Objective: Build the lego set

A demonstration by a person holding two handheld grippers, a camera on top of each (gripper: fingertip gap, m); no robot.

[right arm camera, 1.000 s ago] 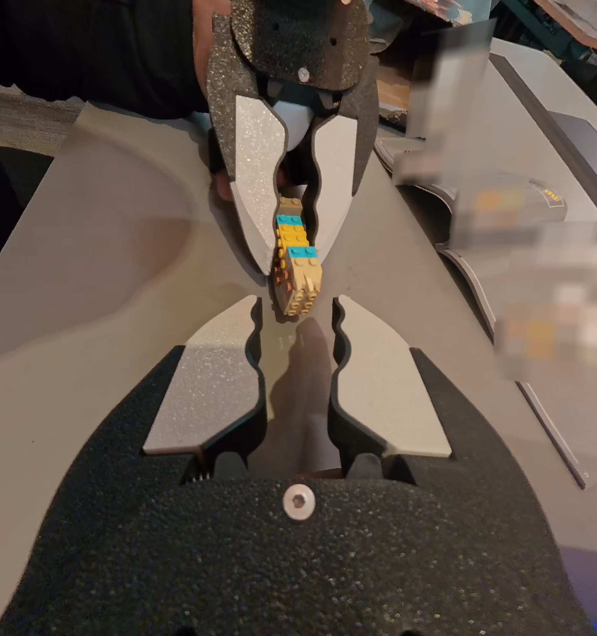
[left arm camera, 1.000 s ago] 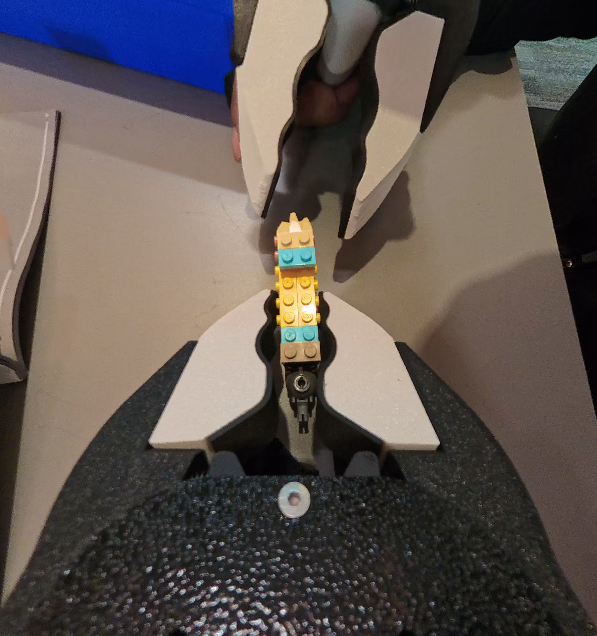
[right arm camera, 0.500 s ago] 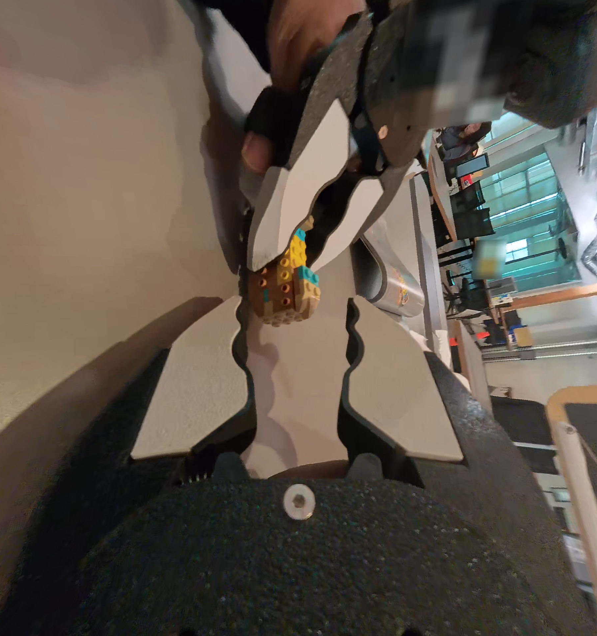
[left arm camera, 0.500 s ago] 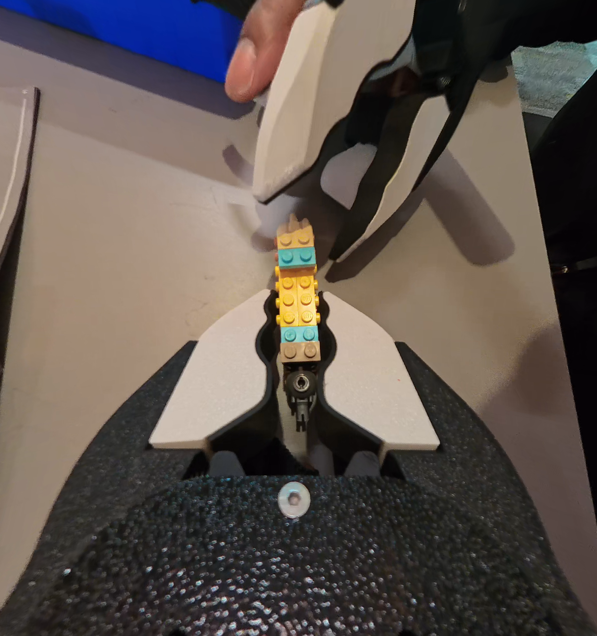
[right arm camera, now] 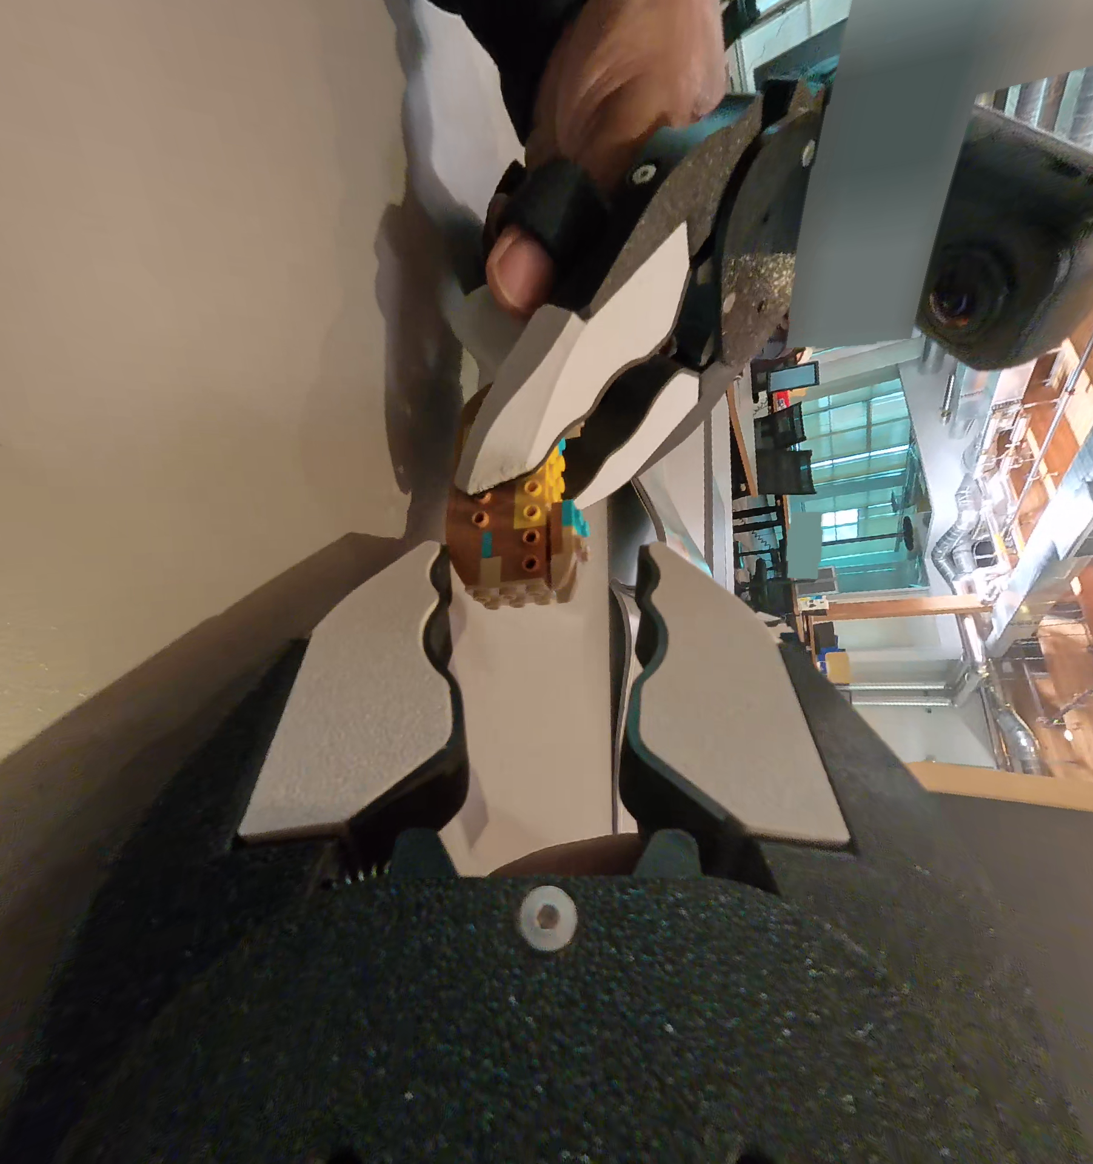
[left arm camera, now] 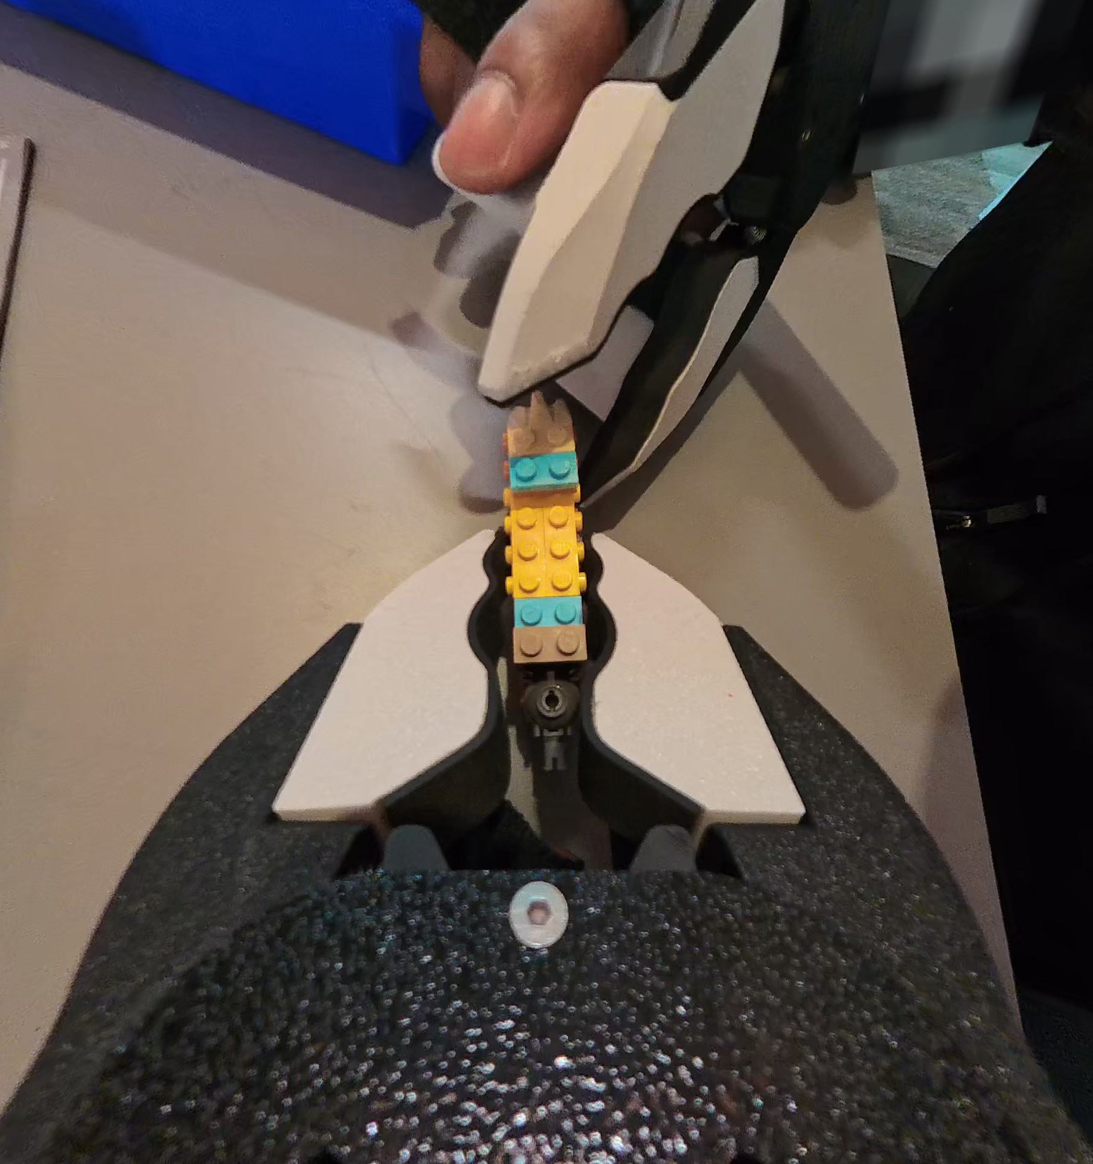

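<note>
Left wrist view: table (left arm camera: 184, 504) at left, then left tongs (left arm camera: 543, 535) clamped on the lego build (left arm camera: 545, 554), a narrow yellow, teal and tan stack held above the table. Right tongs (left arm camera: 569, 441) gape at its far tip, rolled sideways. Right wrist view agrees: right tongs (right arm camera: 540, 554) wide, empty, one finger (right arm camera: 373, 680) beside the build (right arm camera: 512, 548). Judged light, rigid, slick; seams could pop, so grip flat sides, not the pointed tip.
</note>
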